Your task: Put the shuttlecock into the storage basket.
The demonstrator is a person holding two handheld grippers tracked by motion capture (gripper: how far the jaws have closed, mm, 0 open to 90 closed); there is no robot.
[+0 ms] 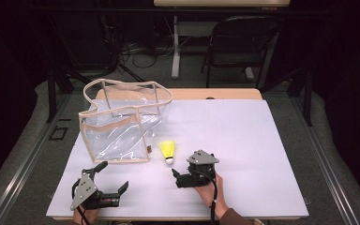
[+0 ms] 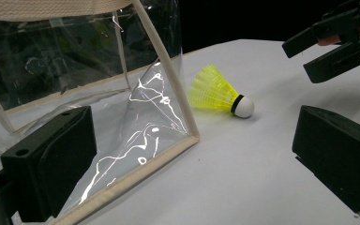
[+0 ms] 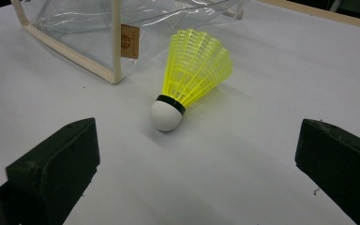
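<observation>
The right gripper (image 1: 180, 176), jaws wide, faces the yellow shuttlecock (image 1: 168, 151) beside the clear bag (image 1: 122, 123); the left gripper (image 1: 114, 178) is wide too

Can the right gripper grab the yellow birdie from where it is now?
Probably yes. The right gripper is open and aimed at the shuttlecock, which lies on its side with bare table between them. The clear bag sits off to the side.

The shuttlecock (image 1: 168, 151) lies on the table (image 1: 243, 140), just right of the bag (image 1: 122, 123), beyond both grippers.
</observation>
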